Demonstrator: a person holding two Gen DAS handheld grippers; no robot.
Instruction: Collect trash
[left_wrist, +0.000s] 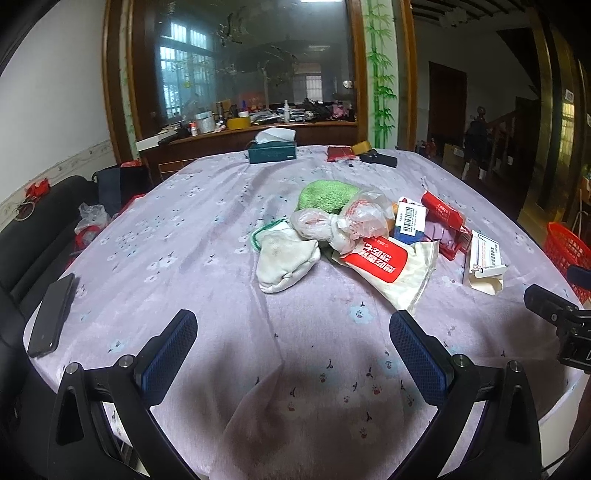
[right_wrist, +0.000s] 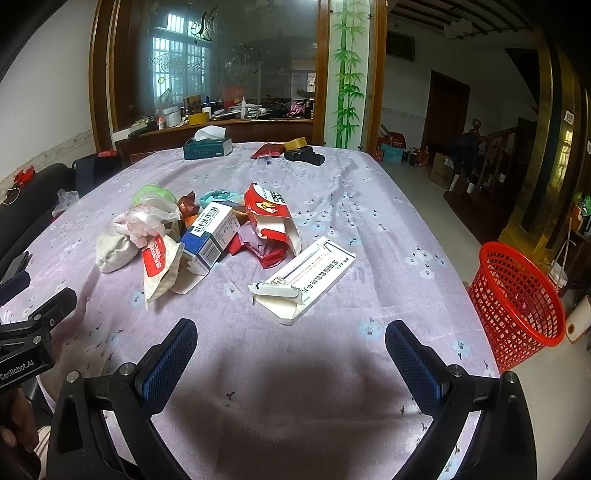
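Left wrist view is showing you holding the left gripper (left_wrist: 293, 334) over the near edge of the bench (left_wrist: 207, 229), its jaws spread wide and gripping nothing. Trash is lying in a heap just beyond it: a white sock (left_wrist: 282, 258), a knotted plastic bag (left_wrist: 332, 221), a red-and-white pouch (left_wrist: 388, 266), a green cloth (left_wrist: 325, 195) behind them. A dark phone (left_wrist: 51, 314) is resting near the left edge. Right wrist view is showing your right gripper (right_wrist: 291, 332) hovering likewise, jaws wide apart and empty. A flat white carton (right_wrist: 306, 280) is lying just beyond them, apart from the heap's blue-and-white box (right_wrist: 212, 232). A red mesh basket (right_wrist: 517, 299) is standing on the floor, right of the bench.
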